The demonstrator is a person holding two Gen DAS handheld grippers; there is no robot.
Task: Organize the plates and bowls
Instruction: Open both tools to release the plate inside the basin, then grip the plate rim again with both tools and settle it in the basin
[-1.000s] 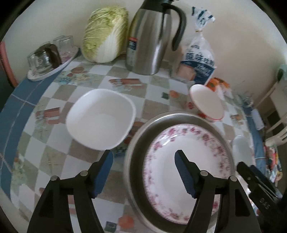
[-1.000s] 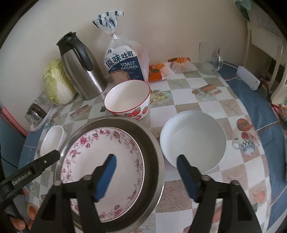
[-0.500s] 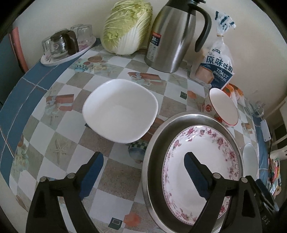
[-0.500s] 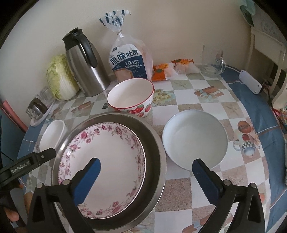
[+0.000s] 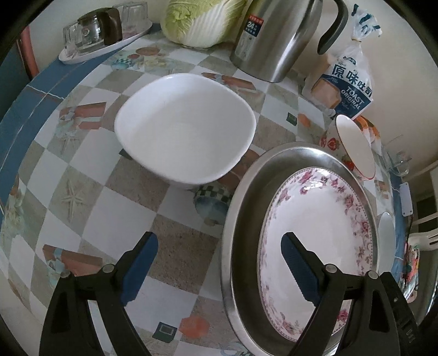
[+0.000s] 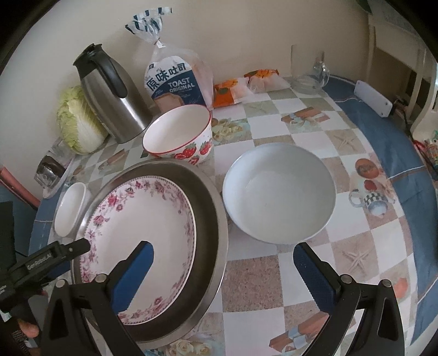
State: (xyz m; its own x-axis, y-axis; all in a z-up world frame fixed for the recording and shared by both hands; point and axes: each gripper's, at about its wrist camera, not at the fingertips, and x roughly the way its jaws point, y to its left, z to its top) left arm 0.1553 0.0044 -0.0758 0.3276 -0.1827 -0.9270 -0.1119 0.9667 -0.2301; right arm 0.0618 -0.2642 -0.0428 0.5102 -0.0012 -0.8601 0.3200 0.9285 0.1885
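Left tongs [image 5: 219, 263]: spread wide, nothing between the blue pads, hovering above the tabletop. Pointed between two dishes; right pad over the floral plate's near rim, left pad over bare checked cloth.

Right tongs [image 6: 223, 263]: likewise released and empty, held above the table. Left pad over the floral plate, right pad just short of the round white bowl's near edge.

Outward from the left tongs: square white bowl [image 5: 184, 128] ahead and slightly left, alone on the tablecloth [image 5: 82, 164], apart from the steel pan. Floral plate [image 5: 317, 241] ahead-right, nested inside the steel pan [image 5: 241, 219]. Strawberry bowl [image 5: 353, 145] beyond the pan's far rim. Behind all: thermos jug [image 5: 276, 35], cabbage [image 5: 202, 19], toast bag [image 5: 347, 85].

Outward from the right tongs: round white bowl [image 6: 279, 194] just ahead, right of the pan. Strawberry bowl [image 6: 179, 134] farther ahead, close to the pan's far rim; touching or not, cannot tell. Left tongs visible at lower left of this view, over the pan's near-left edge.

Progress, judged: early. One plate sits in the pan; three bowls loose and unstacked around it. Left to do: gather the bowls, likely nest or stack them. Both wrists angled down and forward, ready for a pick; left seemingly bound for the square bowl, right for the round one.
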